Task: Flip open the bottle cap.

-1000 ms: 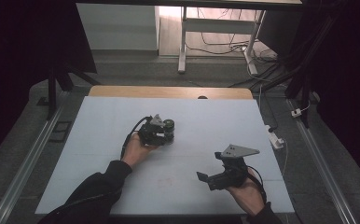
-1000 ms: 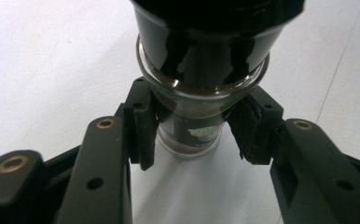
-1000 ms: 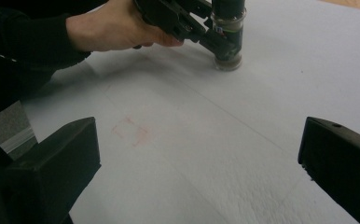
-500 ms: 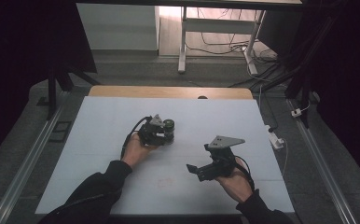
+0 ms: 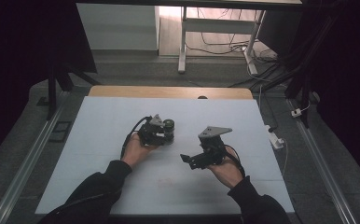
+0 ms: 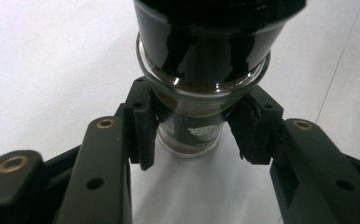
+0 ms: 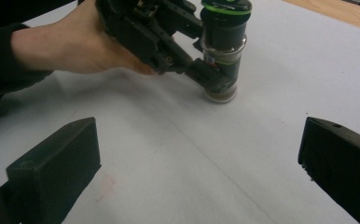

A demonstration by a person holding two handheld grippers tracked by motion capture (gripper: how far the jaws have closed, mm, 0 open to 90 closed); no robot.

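You are pinching jar with left gripper, jaws pressing both sides of glass body, under black lid. Jar is standing upright on white table, near middle. Right gripper is waiting at its 4 o'clock, jaws spread wide, holding nothing. Glass is probably hard, smooth, slippery, breakable. Hold low on body, squeeze gently.
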